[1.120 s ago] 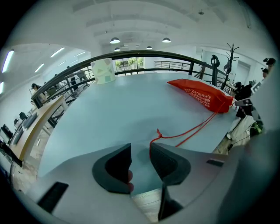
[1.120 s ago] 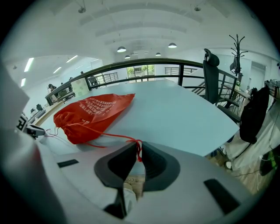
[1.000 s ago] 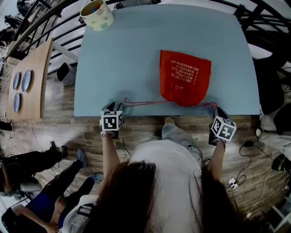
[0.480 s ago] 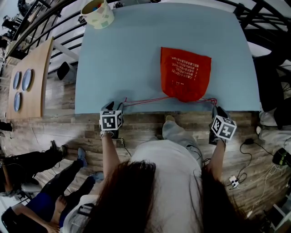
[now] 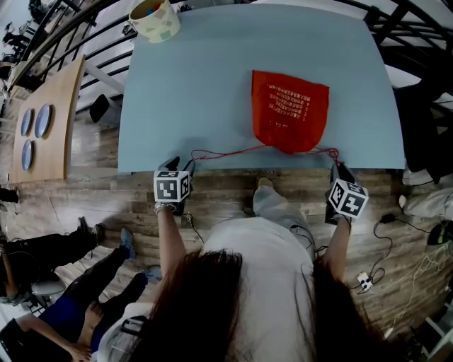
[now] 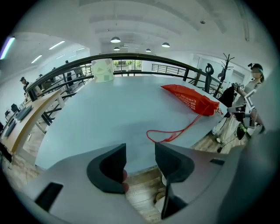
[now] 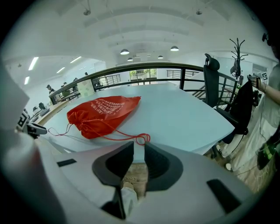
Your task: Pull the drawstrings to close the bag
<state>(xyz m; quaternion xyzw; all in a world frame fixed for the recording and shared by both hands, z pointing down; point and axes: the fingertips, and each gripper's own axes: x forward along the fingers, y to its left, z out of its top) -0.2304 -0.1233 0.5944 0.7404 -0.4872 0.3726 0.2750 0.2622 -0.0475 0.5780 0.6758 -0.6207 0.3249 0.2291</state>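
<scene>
A red drawstring bag (image 5: 290,109) lies on the pale blue table (image 5: 198,92), its gathered mouth toward the near edge. Its left red string (image 5: 219,153) lies slack across the table and ends in a loop (image 6: 164,135) just beyond my left gripper (image 5: 180,167). That gripper's jaws are opening wide with nothing between them (image 6: 140,159). The right string curls in a small loop (image 7: 141,139) right ahead of my right gripper (image 7: 139,151), which stands partly open and empty at the table's near right edge (image 5: 340,172). The bag (image 7: 103,114) lies to its left.
A pale patterned tub (image 5: 154,20) stands at the table's far left corner. Left of the table is a wooden table with blue plates (image 5: 35,124). A dark office chair (image 7: 218,87) is at the right, beyond the table. A railing runs behind.
Both strings were stretched taut from the bag to the grippers; now they lie slack on the table. Both grippers have let go and opened, staying at the near edge.
</scene>
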